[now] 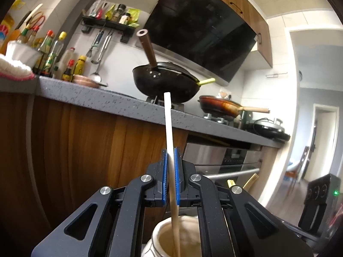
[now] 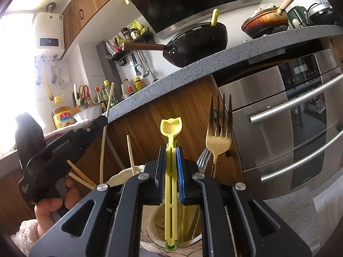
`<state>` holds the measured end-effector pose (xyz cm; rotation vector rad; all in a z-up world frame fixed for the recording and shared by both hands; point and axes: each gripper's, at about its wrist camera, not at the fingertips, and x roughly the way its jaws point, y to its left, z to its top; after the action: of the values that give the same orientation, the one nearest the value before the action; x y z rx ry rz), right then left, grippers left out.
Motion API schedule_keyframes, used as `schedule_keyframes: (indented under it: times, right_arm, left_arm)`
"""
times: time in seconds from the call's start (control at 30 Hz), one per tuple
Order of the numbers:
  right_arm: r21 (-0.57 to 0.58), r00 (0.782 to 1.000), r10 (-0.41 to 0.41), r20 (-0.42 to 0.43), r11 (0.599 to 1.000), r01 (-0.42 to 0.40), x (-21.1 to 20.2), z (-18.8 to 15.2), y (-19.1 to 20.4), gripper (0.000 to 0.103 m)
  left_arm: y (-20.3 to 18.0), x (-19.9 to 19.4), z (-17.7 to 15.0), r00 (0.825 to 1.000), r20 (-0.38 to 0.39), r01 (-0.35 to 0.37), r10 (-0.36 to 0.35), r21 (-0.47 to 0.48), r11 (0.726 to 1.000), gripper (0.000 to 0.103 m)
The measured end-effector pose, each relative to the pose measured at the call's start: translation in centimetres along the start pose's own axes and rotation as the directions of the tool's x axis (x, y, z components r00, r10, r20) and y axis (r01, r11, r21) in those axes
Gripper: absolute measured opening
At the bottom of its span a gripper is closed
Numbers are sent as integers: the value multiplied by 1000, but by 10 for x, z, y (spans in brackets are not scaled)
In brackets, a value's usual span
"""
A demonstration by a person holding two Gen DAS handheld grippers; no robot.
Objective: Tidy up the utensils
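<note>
A pale chopstick (image 1: 169, 137) is clamped upright between the nearly closed jaws of the left gripper (image 1: 170, 156), its lower end reaching into the cream ceramic jar (image 1: 163, 235) just below them. A yellow slotted spoon (image 2: 171, 150) is pinched between the right gripper (image 2: 170, 156), with a gold fork (image 2: 218, 137) just right of the jaws and loose chopsticks (image 2: 130, 154) to their left, all standing in a utensil holder (image 2: 150, 224). Beyond both jaws a speckled grey countertop (image 1: 96, 96) edge is seen, bearing a black wok (image 1: 165, 81).

— How many pans stand on the grey speckled bench (image 1: 90, 98)?
— Two: a black wok with a brown handle (image 1: 165, 83) and a reddish-brown frying pan with a pale wooden handle (image 1: 220, 106).
— Forks?
— One gold metal fork (image 2: 218, 137) stands clear; silver tines show beside it, count unclear.
— Yellow plastic spoons with tulip-shaped ends?
— One (image 2: 171, 128).
</note>
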<state>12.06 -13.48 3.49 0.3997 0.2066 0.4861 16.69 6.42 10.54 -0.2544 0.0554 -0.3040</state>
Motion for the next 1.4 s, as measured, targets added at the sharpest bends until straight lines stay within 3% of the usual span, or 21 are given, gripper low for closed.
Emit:
schedule_keyframes:
  times: [0.6,0.67,0.73,0.83,0.97,1.0,1.07,1.2,1.3,1.4]
  right_arm:
    - [-20,1000,2,-8,1000,-2,1,-3,2,10]
    - [-21,1000,4,-15,1000,-5,2,-4,3,10]
    - [-23,1000,6,-18,1000,-6,2,-4,3,10]
    - [-29,1000,6,-19,1000,-6,2,-4,4,10]
    - [-34,1000,0,-20,999,0,2,-4,4,10]
    - [-31,1000,-1,-21,1000,1,2,-4,3,10]
    - [-20,1000,1,-22,1000,-2,2,-4,1,10]
    - [-12,1000,-1,-23,1000,1,1,-4,-1,10]
    - [-13,1000,-3,-21,1000,3,0,-4,-1,10]
    - [-7,1000,-4,-23,1000,4,0,-4,-3,10]
  left_arm:
    - [5,-6,-3,999,-26,34,-34,-2,999,7]
    - [10,-13,-7,998,-61,31,-30,28,999,7]
    - [21,-11,-14,990,-142,6,0,41,999,7]
    - [50,-2,-31,956,-293,-36,31,-13,999,7]
    - [79,9,-54,871,-486,-92,71,-18,996,22]
    - [84,12,-61,840,-540,-77,56,-15,997,28]
    - [86,16,-72,796,-603,-60,56,14,998,35]
    - [79,26,-94,709,-703,35,53,110,993,37]
    - [76,34,-107,657,-747,81,100,202,976,37]
    - [80,41,-115,619,-778,119,106,226,967,37]
